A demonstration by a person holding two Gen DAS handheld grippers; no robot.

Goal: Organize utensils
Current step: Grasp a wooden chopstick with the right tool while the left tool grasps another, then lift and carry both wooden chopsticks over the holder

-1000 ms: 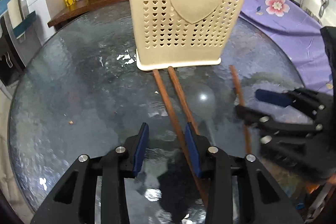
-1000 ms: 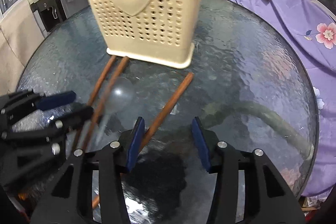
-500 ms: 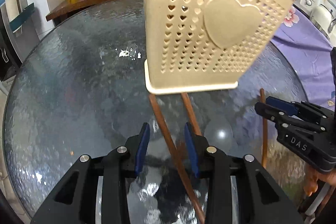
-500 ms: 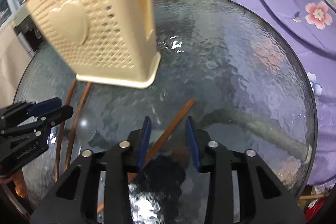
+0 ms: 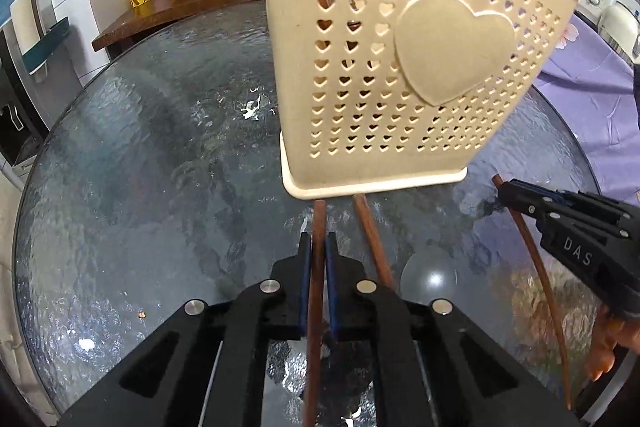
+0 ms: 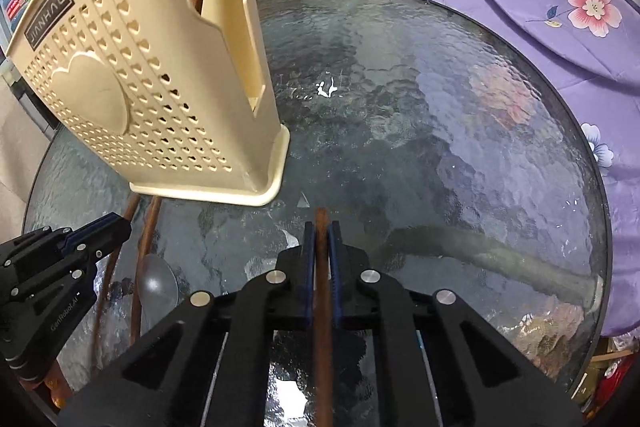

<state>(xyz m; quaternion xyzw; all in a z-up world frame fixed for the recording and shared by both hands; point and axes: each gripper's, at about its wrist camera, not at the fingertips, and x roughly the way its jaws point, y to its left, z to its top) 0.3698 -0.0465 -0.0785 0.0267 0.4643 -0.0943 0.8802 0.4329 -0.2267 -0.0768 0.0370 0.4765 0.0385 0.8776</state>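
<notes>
My left gripper (image 5: pixel 314 247) has its fingers clamped on one brown chopstick (image 5: pixel 316 223). A second chopstick (image 5: pixel 370 231) lies loose on the glass tabletop (image 5: pixel 140 155), just right of it. My right gripper (image 6: pixel 321 239) pinches the third chopstick (image 6: pixel 321 223). One beige perforated utensil holder (image 5: pixel 400 59) stands just beyond all three chopsticks.

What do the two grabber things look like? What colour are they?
Both are black plastic with angular cut-outs and round silver screws. The left gripper and right gripper have thin blue pads lining their jaws. From the side, one shows white letters "DAS", the other "GenRobot.AI". No cables or sleeves show.
</notes>
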